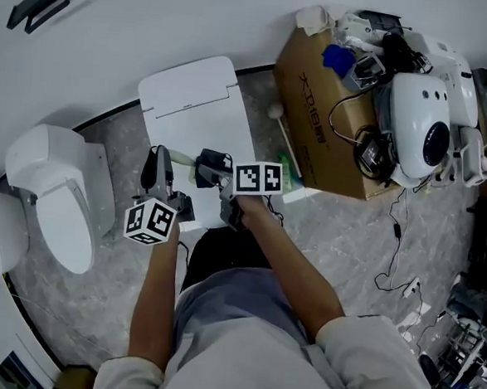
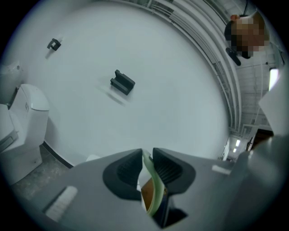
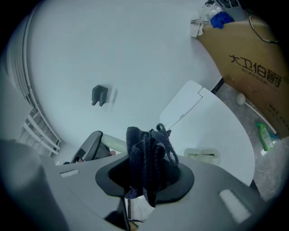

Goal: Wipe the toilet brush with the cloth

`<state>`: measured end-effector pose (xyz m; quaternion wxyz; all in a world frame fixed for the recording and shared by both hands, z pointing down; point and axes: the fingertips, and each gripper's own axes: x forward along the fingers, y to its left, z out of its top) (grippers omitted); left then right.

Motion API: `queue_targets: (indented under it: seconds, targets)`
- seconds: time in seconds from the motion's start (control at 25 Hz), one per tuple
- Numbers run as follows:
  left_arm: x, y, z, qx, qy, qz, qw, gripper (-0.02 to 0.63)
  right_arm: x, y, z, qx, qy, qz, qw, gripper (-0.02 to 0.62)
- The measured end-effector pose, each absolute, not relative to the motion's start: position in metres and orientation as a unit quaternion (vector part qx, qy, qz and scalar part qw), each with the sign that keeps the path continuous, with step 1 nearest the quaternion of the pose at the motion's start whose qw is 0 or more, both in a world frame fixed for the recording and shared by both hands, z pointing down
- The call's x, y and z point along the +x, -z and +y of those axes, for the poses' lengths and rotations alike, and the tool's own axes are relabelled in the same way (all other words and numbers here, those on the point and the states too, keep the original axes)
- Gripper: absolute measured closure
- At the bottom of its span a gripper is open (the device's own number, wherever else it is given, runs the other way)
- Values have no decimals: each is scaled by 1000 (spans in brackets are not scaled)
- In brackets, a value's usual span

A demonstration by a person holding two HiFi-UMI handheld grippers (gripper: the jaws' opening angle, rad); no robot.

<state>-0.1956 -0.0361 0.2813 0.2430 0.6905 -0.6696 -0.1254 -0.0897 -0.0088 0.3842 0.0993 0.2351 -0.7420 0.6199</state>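
The toilet brush shows as a thin pale green handle (image 2: 151,186) pinched between the jaws of my left gripper (image 2: 147,162), which is shut on it. In the head view the left gripper (image 1: 157,160) points away from me over a white flat-topped unit, with the pale handle (image 1: 179,155) reaching right toward my right gripper (image 1: 210,167). The right gripper (image 3: 144,173) is shut on a bunched dark blue cloth (image 3: 145,151), held just beside the handle (image 3: 113,145). The brush's head is not visible.
A white flat-topped unit (image 1: 201,116) stands against the wall under both grippers, with a small pale holder (image 3: 201,155) on it. A toilet (image 1: 56,197) is at the left. A cardboard box (image 1: 322,112) and a white machine (image 1: 423,127) with cables fill the right. A green object (image 3: 263,136) lies on the floor.
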Motion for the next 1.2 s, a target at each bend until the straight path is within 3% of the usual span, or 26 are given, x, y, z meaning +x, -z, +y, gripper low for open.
queue_targets:
  seconds: [1.2]
  targets:
    - [-190, -271, -27, 712, 97, -649, 250, 606, -115, -292, -17, 184, -521, -830, 78, 483]
